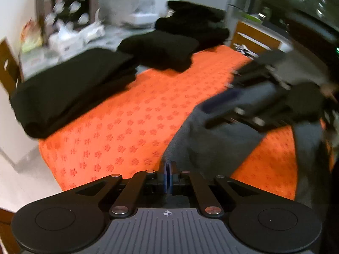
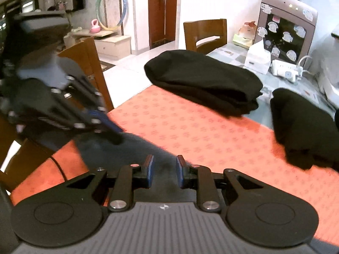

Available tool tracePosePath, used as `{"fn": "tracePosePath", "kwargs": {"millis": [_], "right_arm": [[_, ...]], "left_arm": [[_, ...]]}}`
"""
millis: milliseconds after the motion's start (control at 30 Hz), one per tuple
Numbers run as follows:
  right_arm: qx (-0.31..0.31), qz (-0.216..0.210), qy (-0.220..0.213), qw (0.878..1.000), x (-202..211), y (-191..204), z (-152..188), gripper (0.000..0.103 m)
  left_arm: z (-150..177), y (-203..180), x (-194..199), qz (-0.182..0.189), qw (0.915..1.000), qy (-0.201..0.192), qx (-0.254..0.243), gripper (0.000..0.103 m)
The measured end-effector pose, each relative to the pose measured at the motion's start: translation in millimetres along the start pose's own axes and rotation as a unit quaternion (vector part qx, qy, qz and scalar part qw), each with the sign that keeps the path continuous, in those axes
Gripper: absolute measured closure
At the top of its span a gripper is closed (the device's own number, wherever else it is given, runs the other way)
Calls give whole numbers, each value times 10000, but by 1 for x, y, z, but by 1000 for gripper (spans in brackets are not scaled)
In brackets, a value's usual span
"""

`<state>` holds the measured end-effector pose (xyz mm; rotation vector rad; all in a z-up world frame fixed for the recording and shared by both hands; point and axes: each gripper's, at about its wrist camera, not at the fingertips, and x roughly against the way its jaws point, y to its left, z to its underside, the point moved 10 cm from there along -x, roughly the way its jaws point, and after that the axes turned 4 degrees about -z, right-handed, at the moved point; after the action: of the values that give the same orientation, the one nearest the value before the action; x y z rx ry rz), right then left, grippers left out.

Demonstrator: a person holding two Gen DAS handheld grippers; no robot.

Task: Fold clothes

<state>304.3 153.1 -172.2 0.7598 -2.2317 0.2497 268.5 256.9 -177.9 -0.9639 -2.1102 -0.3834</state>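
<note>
A dark grey garment [image 1: 211, 148] lies crumpled on the orange patterned cloth [image 1: 127, 127] that covers the table. In the left wrist view my left gripper [image 1: 168, 169] has its blue pads pressed together, and the garment's edge tapers up into them. The right gripper [image 1: 211, 112] appears blurred on the right, hovering over the same garment. In the right wrist view my right gripper [image 2: 164, 168] has its pads apart, with the grey garment [image 2: 131, 148] lying beneath the gap. The left gripper [image 2: 115, 136] comes in from the left, its tips at the cloth's edge.
Folded black stacks [image 2: 203, 80] [image 2: 303, 122] sit at the far end of the orange cloth [image 2: 211, 131], another black pile [image 1: 195, 19] behind. Wooden chairs [image 2: 205, 33] [image 2: 89, 63] stand around the table. A tissue box [image 2: 257, 58] and a sticker-covered appliance [image 2: 286, 33] are at the back.
</note>
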Motion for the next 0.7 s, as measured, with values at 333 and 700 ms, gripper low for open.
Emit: {"fn": "tracePosePath", "kwargs": {"millis": [333,700], "right_arm": [[1118,-681,581,9897,-13,22,12,67],[1015,-774,734,9891,1,46,44,99]], "left_arm": [[22,-39,9,-65,9970,219,-743,99],[15,-37,30,-7,10000,-76,48,92]]}}
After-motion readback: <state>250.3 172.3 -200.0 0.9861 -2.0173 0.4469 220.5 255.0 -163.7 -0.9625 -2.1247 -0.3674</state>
